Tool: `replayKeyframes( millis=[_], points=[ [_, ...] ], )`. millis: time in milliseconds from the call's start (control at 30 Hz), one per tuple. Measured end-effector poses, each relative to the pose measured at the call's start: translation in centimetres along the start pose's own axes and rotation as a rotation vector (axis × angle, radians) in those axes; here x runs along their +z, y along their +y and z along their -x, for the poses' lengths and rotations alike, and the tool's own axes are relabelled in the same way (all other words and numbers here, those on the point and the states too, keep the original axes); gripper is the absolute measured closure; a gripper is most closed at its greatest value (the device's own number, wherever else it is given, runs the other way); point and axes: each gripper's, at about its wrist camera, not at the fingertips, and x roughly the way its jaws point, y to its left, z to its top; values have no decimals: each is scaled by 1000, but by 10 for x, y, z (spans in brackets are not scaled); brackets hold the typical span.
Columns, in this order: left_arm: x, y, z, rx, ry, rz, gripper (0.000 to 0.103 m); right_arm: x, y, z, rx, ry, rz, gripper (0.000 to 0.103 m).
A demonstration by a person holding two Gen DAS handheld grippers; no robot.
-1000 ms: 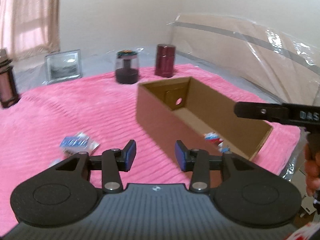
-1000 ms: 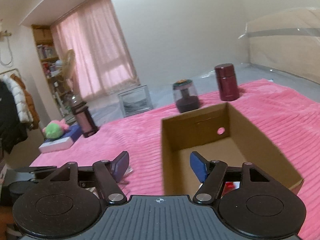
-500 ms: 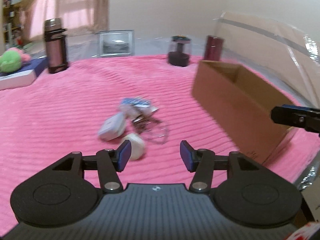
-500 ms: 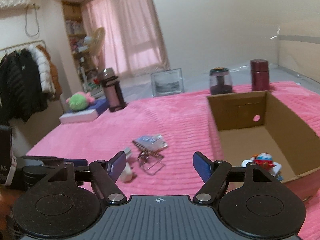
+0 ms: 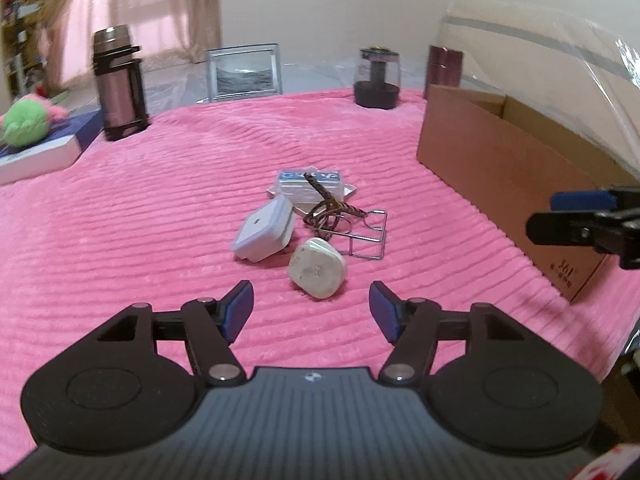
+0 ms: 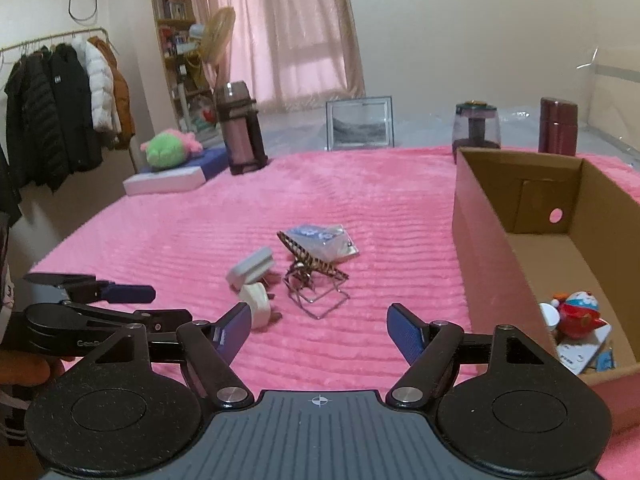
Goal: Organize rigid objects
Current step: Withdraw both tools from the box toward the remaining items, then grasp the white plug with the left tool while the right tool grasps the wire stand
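Left gripper nearer rounded white charger, ribbed pink blanket

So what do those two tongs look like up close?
Both tongs, left and right, look alike: black linkage arms with silver rivets, two round black discs, a ribbed grey body bearing a small crosshair mark, and blue pads on the fingertips. White lettering runs along the side of each. No cables show.

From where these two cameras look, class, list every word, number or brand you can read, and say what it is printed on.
"361": printed in red on the near corner of the cardboard box; smaller print beneath is unreadable.
"Gen", then cut off: on the left gripper body, seen from the right wrist.
Blue packet: white lettering, too blurred to read.
Paper in the box beside the toy figure: marks too small to read.
Both grippers are open.
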Motion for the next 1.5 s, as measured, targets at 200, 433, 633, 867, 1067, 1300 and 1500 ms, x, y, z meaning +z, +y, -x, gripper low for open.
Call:
replayKeyframes(
  millis=[200, 433, 633, 867, 1067, 1300, 1500],
  points=[
    [1, 3, -31, -49, -1, -102, 39, -2, -10, -37, 0, 42, 17, 31],
    [-1, 7, -70, -93, 16, -234, 39, -4, -16, -87, 11, 85, 57, 31],
    [-2, 12, -98, -147, 34, -297, 40, -5, -21, -119, 21, 107, 90, 31],
    [-1, 13, -113, -189, 25, -321, 56, -4, -26, -143, 12, 119, 112, 31],
    [-2, 19, -110, -198, 22, -256, 58, 0, -23, -160, 34, 128, 161, 31],
    [-11, 29, -93, -185, 20, -159, 58, 3, -16, -188, 82, 153, 264, 31],
    [-15, 34, -88, -179, 22, -118, 58, 4, -16, -204, 121, 156, 293, 32]
  ],
)
